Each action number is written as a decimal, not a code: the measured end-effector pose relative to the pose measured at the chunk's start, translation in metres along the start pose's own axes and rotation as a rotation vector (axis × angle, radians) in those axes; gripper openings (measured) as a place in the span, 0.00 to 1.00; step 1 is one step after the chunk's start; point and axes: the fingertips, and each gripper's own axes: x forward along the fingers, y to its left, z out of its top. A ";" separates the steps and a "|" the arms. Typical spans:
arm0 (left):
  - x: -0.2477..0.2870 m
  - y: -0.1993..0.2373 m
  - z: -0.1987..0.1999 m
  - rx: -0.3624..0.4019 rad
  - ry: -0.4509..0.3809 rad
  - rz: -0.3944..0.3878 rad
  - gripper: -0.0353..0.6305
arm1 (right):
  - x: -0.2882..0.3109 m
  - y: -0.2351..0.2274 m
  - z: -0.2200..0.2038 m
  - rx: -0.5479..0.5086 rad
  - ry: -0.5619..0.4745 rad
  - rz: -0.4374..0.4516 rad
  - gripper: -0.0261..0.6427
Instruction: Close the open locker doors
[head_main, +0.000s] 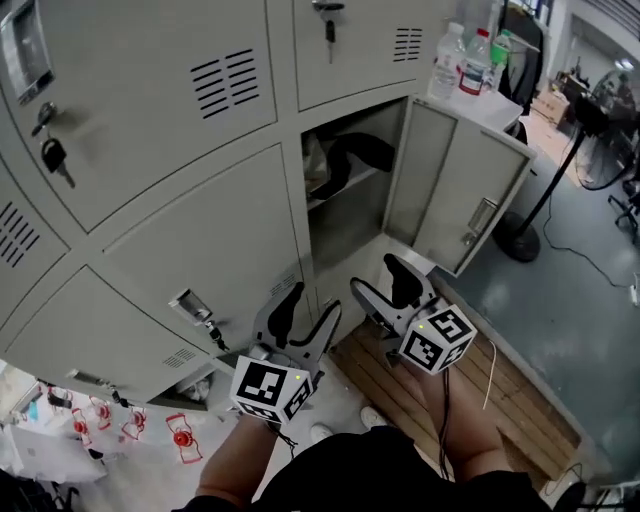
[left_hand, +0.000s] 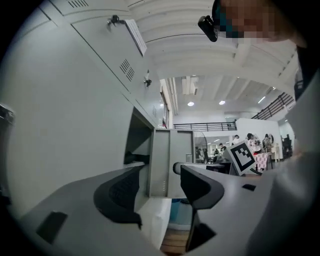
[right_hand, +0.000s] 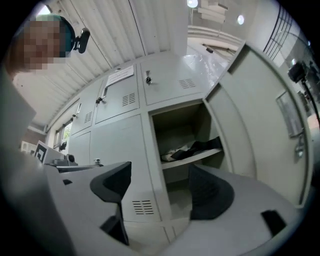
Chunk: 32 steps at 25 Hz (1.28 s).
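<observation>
A bank of pale grey lockers fills the head view. One locker door (head_main: 455, 185) stands swung out to the right, showing a shelf with dark cloth (head_main: 350, 155) inside. My left gripper (head_main: 308, 310) hangs open below the closed lockers, nothing between its jaws. My right gripper (head_main: 385, 282) is open too, just below the open compartment and left of the door's lower edge. In the right gripper view the open compartment (right_hand: 187, 135) and its door (right_hand: 260, 115) lie ahead. The left gripper view shows the door (left_hand: 167, 162) edge-on.
Bottles (head_main: 462, 62) stand on top of a low cabinet behind the open door. A fan stand (head_main: 520, 240) is on the grey floor at right. A wooden pallet (head_main: 450, 400) lies under my feet. Keys hang from an upper locker (head_main: 55, 155).
</observation>
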 end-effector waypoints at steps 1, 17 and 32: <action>-0.023 -0.003 0.002 -0.013 0.001 -0.039 0.45 | -0.013 0.021 -0.001 -0.010 -0.010 -0.044 0.57; 0.091 -0.118 -0.032 -0.074 0.062 -0.203 0.45 | -0.160 -0.149 0.060 -0.034 -0.072 -0.357 0.53; 0.126 -0.119 -0.048 -0.073 0.073 -0.091 0.45 | -0.137 -0.206 0.070 -0.002 -0.059 -0.271 0.47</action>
